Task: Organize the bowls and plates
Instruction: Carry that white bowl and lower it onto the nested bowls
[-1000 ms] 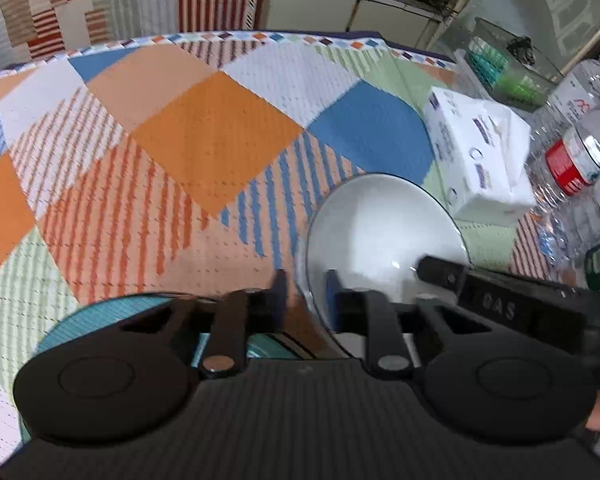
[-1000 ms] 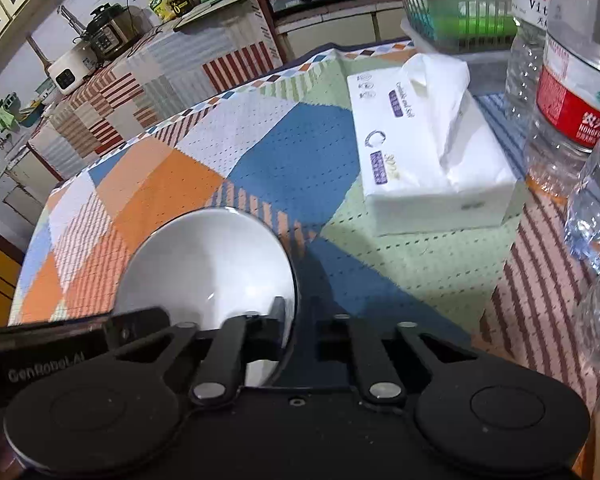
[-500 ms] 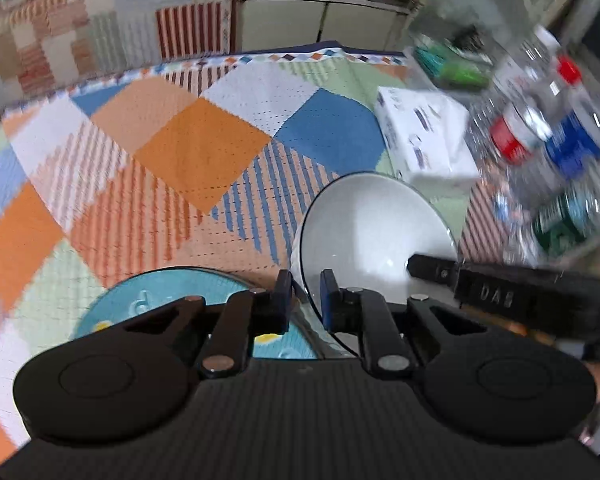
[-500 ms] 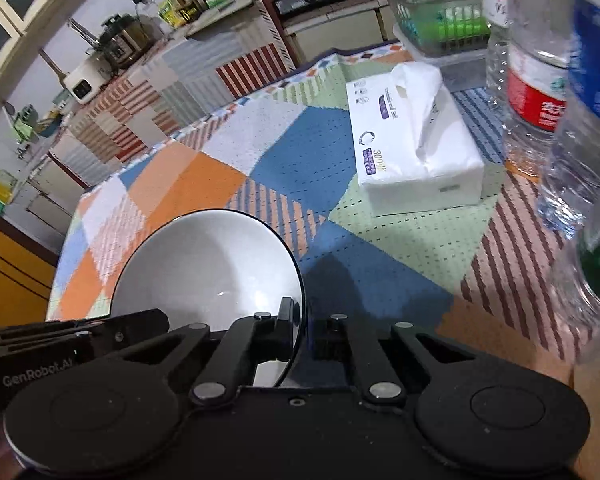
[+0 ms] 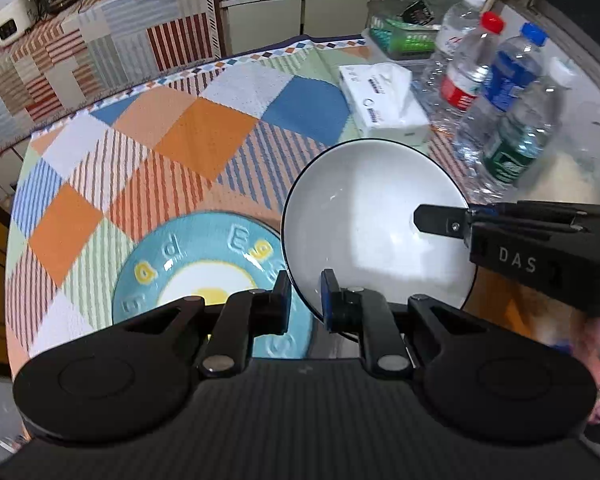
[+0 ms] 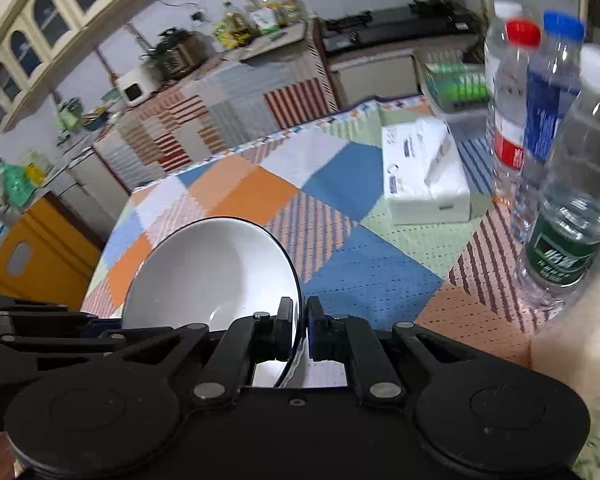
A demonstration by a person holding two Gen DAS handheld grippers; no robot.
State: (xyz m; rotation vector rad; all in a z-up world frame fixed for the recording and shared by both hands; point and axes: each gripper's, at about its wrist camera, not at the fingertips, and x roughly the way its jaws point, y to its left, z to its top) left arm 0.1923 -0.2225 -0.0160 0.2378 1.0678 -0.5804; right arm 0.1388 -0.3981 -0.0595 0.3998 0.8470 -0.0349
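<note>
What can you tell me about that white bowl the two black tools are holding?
The white bowl is round, glossy and ceramic-looking, with a thin dark line along its rim and an empty, clean inside. It is held tilted above the patchwork tablecloth, its near edge overlapping the blue plate in the left view. The left gripper has its jaws pinched on one side of the rim, the right gripper on the opposite side. Nothing else visibly touches it.
</note>
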